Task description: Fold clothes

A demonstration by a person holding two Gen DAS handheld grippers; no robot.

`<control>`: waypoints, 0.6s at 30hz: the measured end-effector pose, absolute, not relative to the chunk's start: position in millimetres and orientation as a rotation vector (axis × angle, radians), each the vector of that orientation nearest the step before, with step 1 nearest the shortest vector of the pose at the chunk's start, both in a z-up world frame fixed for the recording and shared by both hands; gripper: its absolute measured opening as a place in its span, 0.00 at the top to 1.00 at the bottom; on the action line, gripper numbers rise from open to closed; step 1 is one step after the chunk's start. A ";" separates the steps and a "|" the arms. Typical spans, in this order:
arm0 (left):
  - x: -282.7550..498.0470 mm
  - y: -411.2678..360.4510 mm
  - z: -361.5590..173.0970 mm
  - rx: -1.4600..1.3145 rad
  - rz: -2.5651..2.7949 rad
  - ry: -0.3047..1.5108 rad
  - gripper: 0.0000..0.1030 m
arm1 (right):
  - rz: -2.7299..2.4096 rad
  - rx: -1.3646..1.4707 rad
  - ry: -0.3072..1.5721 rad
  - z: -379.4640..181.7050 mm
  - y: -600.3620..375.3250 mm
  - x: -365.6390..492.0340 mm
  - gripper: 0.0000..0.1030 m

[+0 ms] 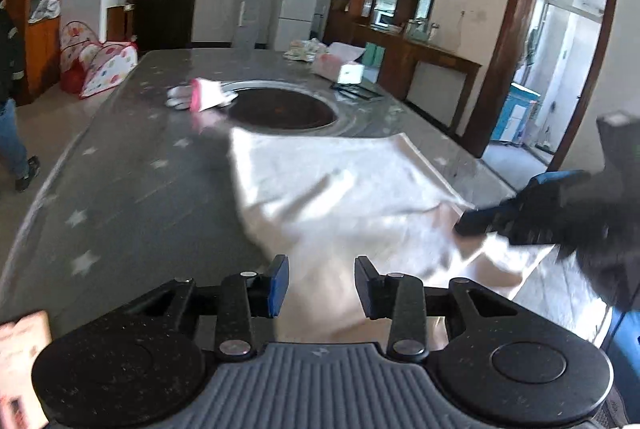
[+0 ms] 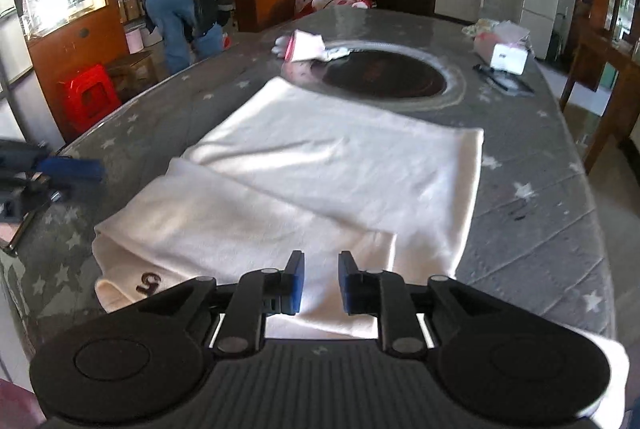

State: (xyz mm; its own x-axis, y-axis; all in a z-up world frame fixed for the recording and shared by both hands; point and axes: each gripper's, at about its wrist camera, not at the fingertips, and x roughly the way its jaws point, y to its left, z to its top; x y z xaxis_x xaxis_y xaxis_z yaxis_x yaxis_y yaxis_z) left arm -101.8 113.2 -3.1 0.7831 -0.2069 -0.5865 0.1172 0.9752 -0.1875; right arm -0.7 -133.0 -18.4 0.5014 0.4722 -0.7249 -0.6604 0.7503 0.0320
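Note:
A white garment (image 2: 328,165) lies spread on the grey star-patterned table (image 2: 540,229), partly folded, with a dark mark near its left near corner. It also shows in the left wrist view (image 1: 340,189). My left gripper (image 1: 321,285) is open, just above the garment's near edge, holding nothing. My right gripper (image 2: 321,283) is open with a narrower gap, above the garment's near folded part. In the left wrist view the right gripper (image 1: 520,205) shows at the right, over the garment's right edge. In the right wrist view the left gripper (image 2: 68,169) shows at the far left, blurred.
A dark round inset (image 2: 384,73) sits mid-table, with a small white and pink cloth (image 2: 304,47) at its far left rim. A tissue box (image 2: 508,57) and folded items lie at the far right. A person (image 2: 184,5) bends by the shelves; a red stool (image 2: 90,97) stands left.

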 end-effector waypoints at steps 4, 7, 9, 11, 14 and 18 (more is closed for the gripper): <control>-69.8 103.6 -14.6 -0.157 -0.176 0.688 0.62 | 0.691 -0.265 0.810 -29.1 -135.4 -0.1 0.82; -56.7 100.9 -25.0 -0.138 -0.148 0.720 0.62 | 0.685 -0.267 0.834 -37.3 -138.5 1.2 0.82; -52.6 104.8 -31.0 -0.156 -0.144 0.739 0.62 | 0.691 -0.266 0.829 -38.5 -140.3 0.4 0.82; -49.6 107.9 -35.7 -0.168 -0.141 0.753 0.62 | 0.691 -0.262 0.827 -36.9 -140.9 0.3 0.82; -51.1 107.7 -36.0 -0.155 -0.141 0.753 0.61 | 0.693 -0.251 0.819 -35.6 -141.9 0.0 0.78; -50.6 106.6 -35.3 -0.154 -0.143 0.757 0.57 | 0.692 -0.252 0.822 -36.3 -141.9 0.1 0.78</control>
State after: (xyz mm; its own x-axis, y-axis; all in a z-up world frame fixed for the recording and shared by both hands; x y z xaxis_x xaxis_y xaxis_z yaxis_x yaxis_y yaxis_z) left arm -50.6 106.6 -35.3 0.7180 -0.1841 -0.6713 0.0735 0.9791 -0.1899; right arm 0.1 -141.9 -36.3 0.4787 0.4662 -0.7440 -0.6533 0.7553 0.0530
